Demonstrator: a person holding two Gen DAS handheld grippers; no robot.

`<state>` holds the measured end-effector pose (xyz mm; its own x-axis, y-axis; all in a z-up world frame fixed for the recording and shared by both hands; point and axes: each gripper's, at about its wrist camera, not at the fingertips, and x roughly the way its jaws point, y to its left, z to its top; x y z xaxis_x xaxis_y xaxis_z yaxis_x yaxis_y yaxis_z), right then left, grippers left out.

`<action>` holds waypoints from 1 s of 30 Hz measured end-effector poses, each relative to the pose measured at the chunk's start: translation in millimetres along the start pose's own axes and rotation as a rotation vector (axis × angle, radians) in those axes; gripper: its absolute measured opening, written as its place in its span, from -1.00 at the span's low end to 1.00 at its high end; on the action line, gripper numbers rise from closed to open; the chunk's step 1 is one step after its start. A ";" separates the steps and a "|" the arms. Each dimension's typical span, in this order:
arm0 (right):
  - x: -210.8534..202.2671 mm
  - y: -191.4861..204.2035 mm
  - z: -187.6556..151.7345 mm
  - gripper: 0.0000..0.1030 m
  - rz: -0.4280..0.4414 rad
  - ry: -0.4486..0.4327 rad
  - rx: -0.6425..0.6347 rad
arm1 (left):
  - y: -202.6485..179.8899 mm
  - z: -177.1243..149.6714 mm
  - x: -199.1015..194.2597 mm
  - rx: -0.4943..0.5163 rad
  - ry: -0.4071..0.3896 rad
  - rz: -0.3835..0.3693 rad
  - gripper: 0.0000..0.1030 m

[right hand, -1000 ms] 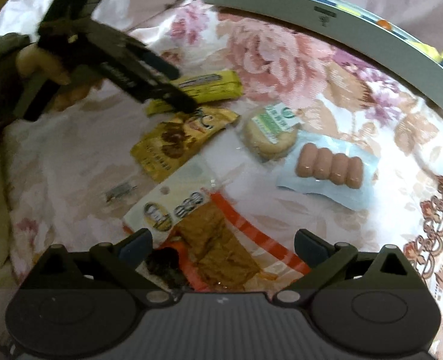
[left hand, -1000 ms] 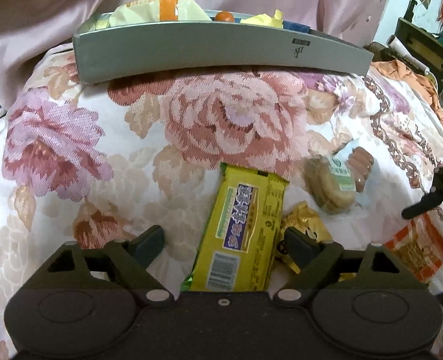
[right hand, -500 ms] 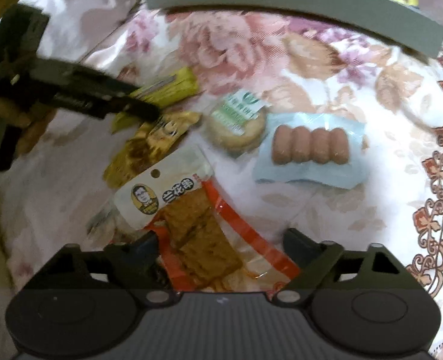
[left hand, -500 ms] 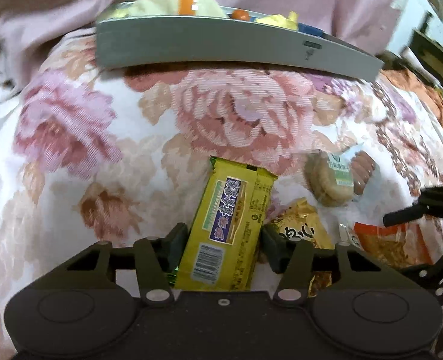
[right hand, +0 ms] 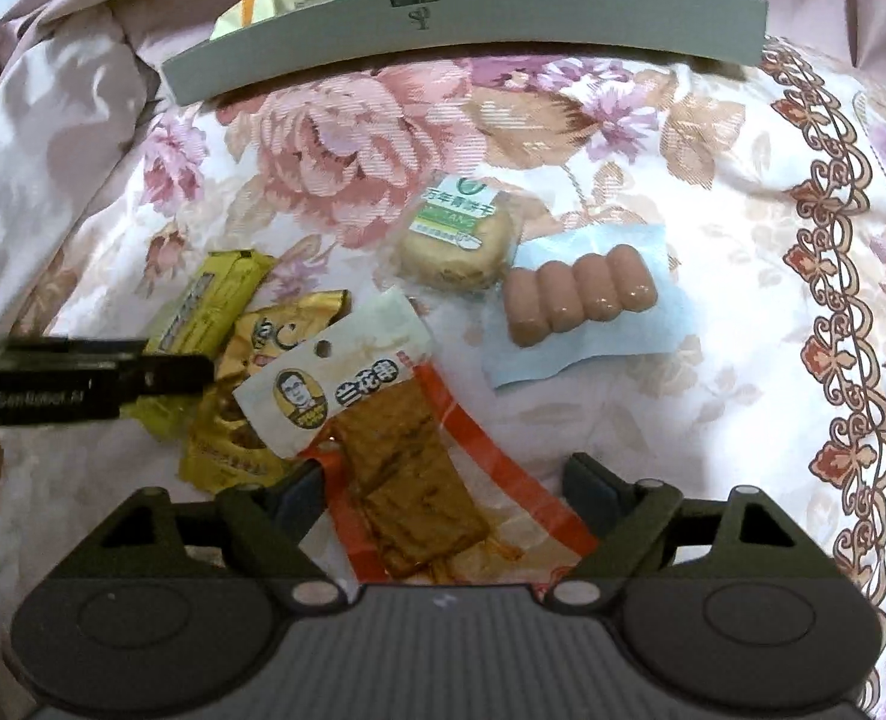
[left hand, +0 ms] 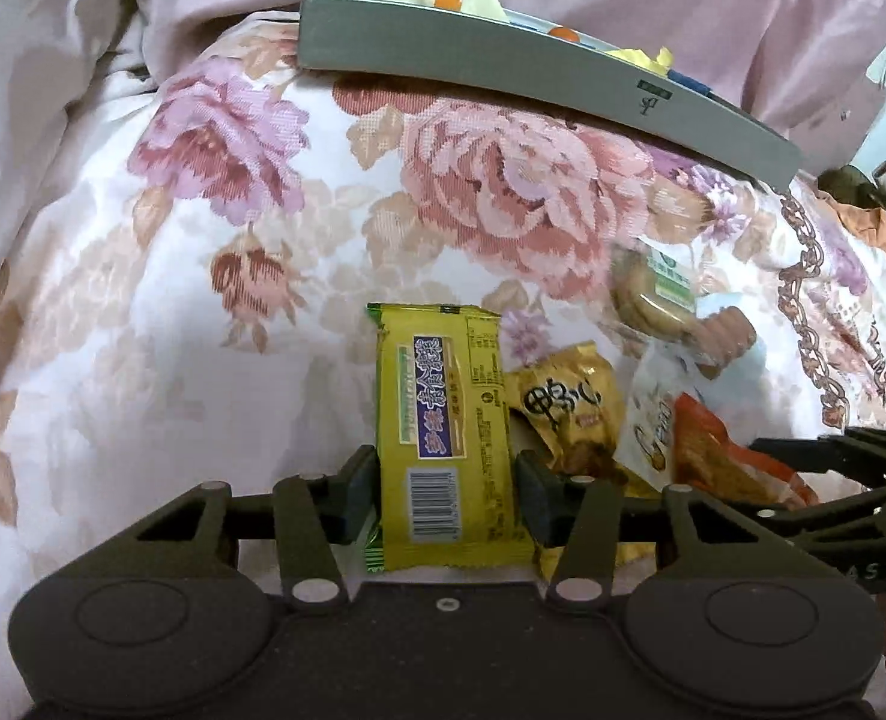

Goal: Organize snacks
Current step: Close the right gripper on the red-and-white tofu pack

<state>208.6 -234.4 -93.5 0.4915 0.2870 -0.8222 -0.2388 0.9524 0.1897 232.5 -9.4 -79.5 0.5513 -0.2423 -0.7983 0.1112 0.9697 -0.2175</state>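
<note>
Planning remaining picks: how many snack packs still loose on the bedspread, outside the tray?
5. Yellow bar between the left gripper pads; gold pouch beside it; tofu pack between the right gripper fingers; round biscuit; sausages. More could be hidden underneath.

Both fisheye views are evenly lit by soft indoor light with a warm pink cast, and the shadows are faint, the clearest lying under the tray (left hand: 539, 69). Distortion bends the straight tray wall into an arc and darkens the frame corners, and the black tool bodies in the foreground read as near-featureless dark masses. Sharpness is moderate at centre, where the wrapper (left hand: 446, 432) print is legible; the biscuit pack (left hand: 653, 294) is smeared, and mild glare sits on the sausages (right hand: 581, 294).
</note>
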 end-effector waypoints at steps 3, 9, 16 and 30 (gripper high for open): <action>0.7 7.4 -1.3 0.70 -0.021 0.000 -0.061 | -7.3 -2.5 0.2 0.050 -0.001 0.032 0.02; 2.5 25.5 -8.1 0.78 -0.084 0.008 -0.243 | -11.8 -0.5 7.2 0.121 -0.010 0.058 0.17; 8.0 19.3 -5.8 0.79 -0.065 -0.015 -0.234 | -15.5 4.9 14.4 0.148 -0.016 0.064 0.13; -0.7 34.0 -8.5 0.07 -0.063 -0.094 -0.306 | -7.5 6.9 5.6 0.009 0.007 -0.022 -0.02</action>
<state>193.0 -203.1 -91.0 0.5847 0.2506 -0.7716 -0.4393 0.8974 -0.0414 240.4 -17.8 -78.5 0.5425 -0.2638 -0.7976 0.1308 0.9643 -0.2300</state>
